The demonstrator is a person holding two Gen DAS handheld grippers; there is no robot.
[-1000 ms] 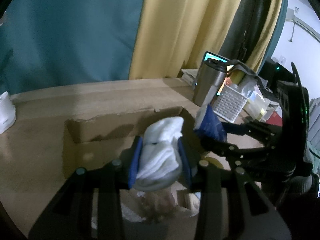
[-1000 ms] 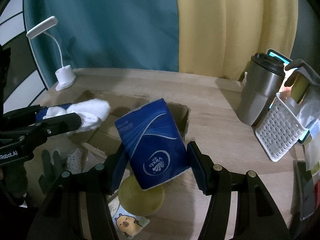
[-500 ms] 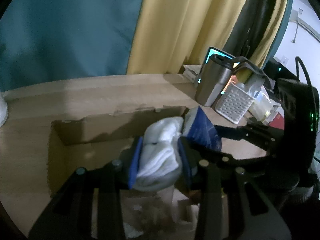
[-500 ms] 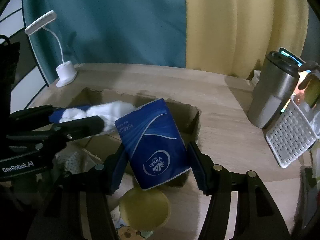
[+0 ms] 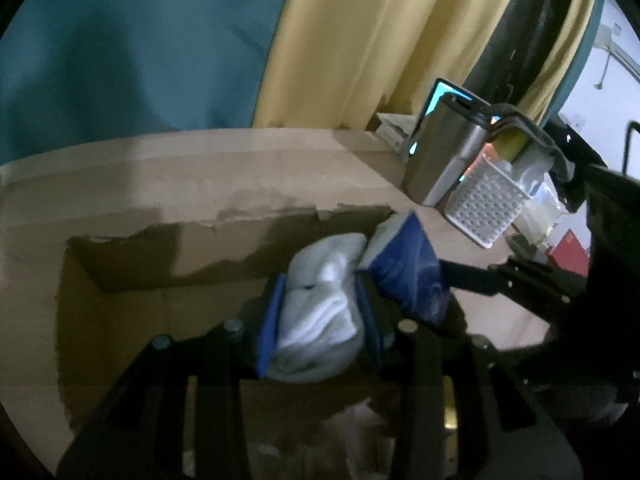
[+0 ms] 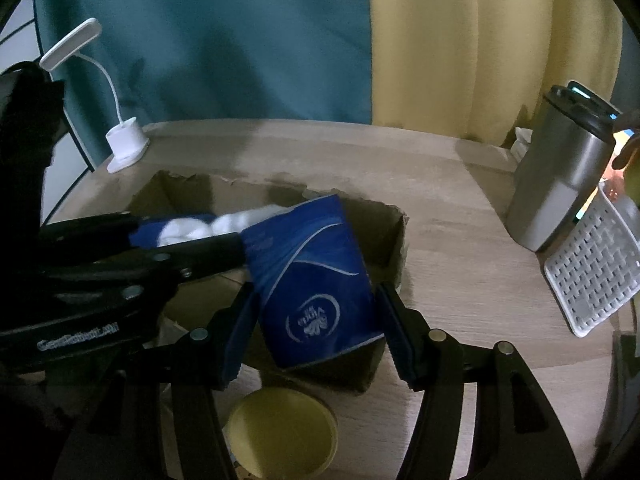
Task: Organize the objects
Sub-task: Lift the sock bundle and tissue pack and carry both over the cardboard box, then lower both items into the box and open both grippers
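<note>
Sock and tissue pack held over the box.

Nearest, left gripper (image 5: 320, 320) clenched on white sock (image 5: 320, 312); right gripper (image 6: 316, 328) jaws easing apart, blue tissue pack (image 6: 312, 280) between them, above box (image 6: 396, 240). Beyond, on the table (image 6: 460, 280): steel tumbler (image 6: 560, 176), white basket (image 6: 592, 276), lamp (image 6: 120, 144).

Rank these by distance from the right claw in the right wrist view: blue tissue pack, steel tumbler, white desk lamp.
1. Blue tissue pack: between the right claw's fingers, which are opening.
2. Steel tumbler: right side, on the table.
3. White desk lamp: far left, by the curtain.
</note>
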